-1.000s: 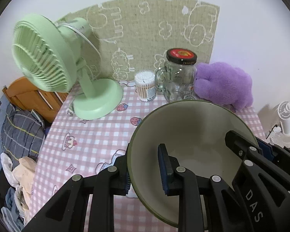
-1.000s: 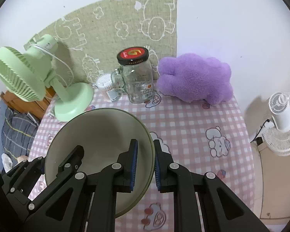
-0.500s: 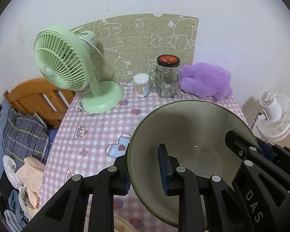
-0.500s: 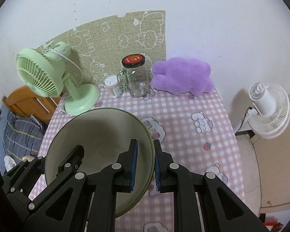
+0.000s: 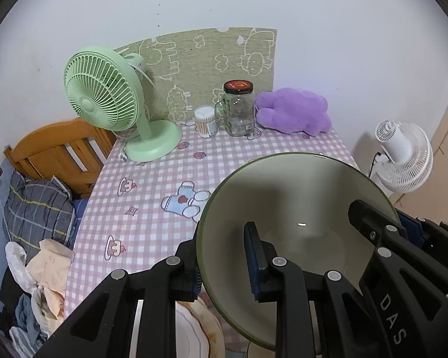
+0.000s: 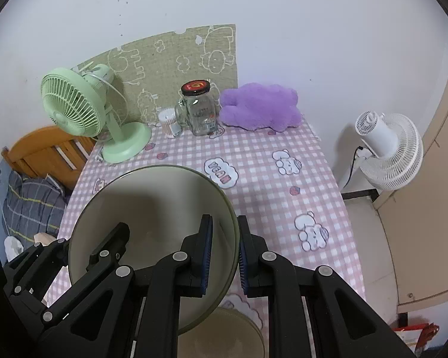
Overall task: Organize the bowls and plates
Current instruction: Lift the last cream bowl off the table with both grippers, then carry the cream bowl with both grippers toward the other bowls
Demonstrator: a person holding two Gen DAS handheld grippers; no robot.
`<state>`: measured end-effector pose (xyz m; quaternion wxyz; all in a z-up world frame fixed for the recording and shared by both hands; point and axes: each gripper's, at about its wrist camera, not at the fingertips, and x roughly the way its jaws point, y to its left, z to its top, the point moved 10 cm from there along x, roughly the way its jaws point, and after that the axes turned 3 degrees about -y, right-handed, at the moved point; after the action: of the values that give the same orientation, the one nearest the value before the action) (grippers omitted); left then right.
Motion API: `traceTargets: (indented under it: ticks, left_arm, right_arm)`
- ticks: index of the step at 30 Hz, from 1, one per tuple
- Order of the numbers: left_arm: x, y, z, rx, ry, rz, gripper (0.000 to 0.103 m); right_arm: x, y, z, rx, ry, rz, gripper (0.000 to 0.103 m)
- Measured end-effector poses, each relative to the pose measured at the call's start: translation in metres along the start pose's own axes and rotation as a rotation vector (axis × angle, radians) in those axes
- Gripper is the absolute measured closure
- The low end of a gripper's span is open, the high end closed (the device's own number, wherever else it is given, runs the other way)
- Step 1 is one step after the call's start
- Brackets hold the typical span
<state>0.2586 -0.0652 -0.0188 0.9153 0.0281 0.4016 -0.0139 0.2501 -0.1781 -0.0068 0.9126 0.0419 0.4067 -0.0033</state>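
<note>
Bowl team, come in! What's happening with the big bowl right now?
Left gripper and right gripper both clamp the bowl rim. Bowl held above the table. Plate below.

Bowl [image 5: 298,205]: large, round, pale grey-beige interior, dark olive-green rim; empty, held tilted above the counter, clamped at opposite rim edges. Plate [image 5: 191,331]: white with scalloped edge and yellowish staining, seen partly, low in the left wrist view. Second dish [image 6: 233,334]: beige, round, partly seen beneath the bowl.

Bare tablecloth [image 6: 262,197] before fan [image 6: 74,110], jar [image 6: 200,110]
</note>
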Motion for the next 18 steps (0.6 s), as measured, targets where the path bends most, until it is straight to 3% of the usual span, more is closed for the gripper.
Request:
traceTargets:
  ticks: [7,18]
  left_arm:
    - [-0.017,-0.006,-0.028,-0.004,-0.004,-0.016,0.082]
    - [-0.015,-0.019,-0.091,0.017,0.06,-0.028,0.082]
  right_arm:
    - [-0.022,-0.006,-0.027,0.001,-0.006,-0.004,0.084]
    - [-0.023,-0.014,-0.089,-0.008,0.056,-0.021,0.084]
